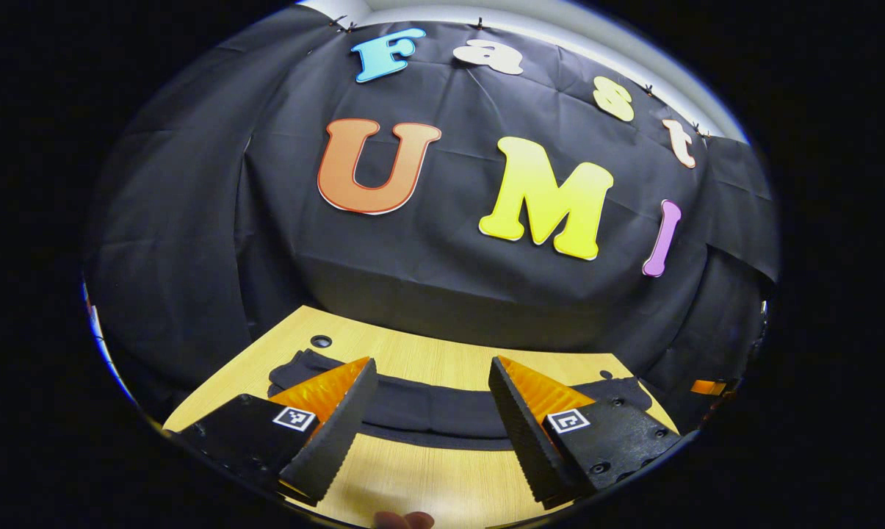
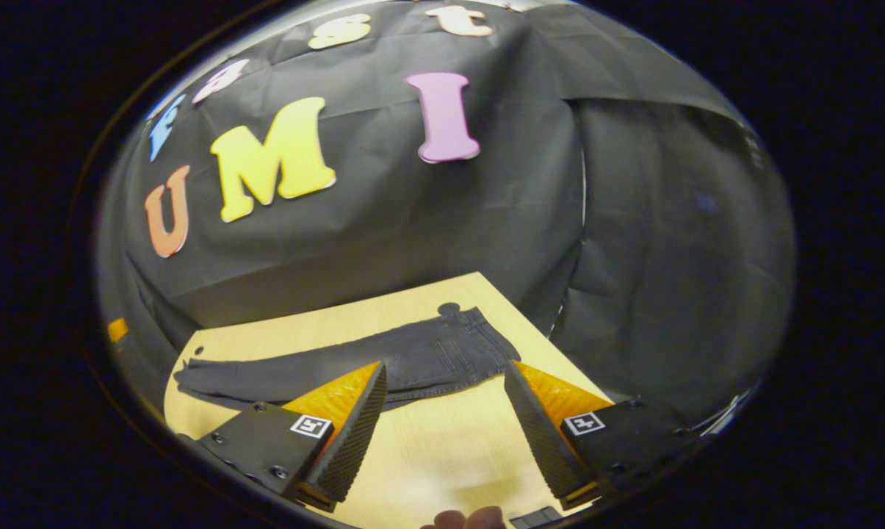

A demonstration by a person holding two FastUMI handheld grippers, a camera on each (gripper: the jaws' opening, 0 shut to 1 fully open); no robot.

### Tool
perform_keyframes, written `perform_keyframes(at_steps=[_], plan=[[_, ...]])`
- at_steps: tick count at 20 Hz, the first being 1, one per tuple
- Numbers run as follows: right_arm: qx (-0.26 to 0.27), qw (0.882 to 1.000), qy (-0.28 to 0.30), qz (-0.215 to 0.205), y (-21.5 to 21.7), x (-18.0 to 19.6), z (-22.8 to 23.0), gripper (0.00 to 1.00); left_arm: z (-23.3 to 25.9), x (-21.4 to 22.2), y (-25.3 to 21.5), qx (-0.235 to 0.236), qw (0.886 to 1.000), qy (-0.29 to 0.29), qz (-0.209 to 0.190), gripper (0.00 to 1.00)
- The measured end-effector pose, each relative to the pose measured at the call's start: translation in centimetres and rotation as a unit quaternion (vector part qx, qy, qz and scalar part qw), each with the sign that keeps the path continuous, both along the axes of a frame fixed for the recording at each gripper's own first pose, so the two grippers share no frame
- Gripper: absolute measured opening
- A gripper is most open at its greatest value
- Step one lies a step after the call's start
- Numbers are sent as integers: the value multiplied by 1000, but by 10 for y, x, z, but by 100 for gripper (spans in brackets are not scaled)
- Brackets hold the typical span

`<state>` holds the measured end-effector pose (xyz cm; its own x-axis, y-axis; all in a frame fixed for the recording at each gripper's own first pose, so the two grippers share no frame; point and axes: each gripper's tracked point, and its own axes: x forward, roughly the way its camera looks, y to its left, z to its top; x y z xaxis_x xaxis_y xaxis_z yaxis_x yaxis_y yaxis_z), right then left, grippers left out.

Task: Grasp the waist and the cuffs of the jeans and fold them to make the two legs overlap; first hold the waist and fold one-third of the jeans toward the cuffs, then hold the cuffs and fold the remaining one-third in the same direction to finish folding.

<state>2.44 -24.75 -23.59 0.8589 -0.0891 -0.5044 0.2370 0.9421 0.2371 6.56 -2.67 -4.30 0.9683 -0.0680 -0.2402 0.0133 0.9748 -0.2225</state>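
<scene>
Jeans lie flat and stretched along the counter, legs apparently overlapped already, waist toward its right corner. We hold the left gripper and right gripper above the counter's near edge, fingers apart. Denim looks soft yet weighty; we'd pinch the waistband corners.

No legible words, numbers or brand marks.

Left gripper: a small square black-and-white coded tag sits on each finger body. It is a pattern only, with no characters.

Right gripper: the same kind of coded tag sits on each finger body and is likewise not readable as text.
</scene>
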Motion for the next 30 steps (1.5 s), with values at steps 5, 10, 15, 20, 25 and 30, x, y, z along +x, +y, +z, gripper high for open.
perform_keyframes(at_steps=[5, 10, 15, 20, 25, 30], plan=[[35, 998, 32, -43, -40, 48, -69, 99, 8, -5, -15, 22, 1000, 12, -2, 99], [68, 993, 59, -73, -71, 109, -143, 99, -7, -1, -48, 40, 998, 39, -7, 99], [75, 991, 83, -73, -83, 143, -183, 99, -25, 2, -61, 52, 996, 70, -12, 98], [96, 991, 82, -36, -66, 150, -176, 67, -34, 3, -63, 43, 996, 83, -8, 99], [106, 988, 91, -57, -65, 143, -158, 16, -36, -6, -43, 33, 996, 82, 10, 99], [76, 995, 40, -52, -63, 132, -95, 5, -35, -14, -9, 11, 997, 67, 41, 99]])
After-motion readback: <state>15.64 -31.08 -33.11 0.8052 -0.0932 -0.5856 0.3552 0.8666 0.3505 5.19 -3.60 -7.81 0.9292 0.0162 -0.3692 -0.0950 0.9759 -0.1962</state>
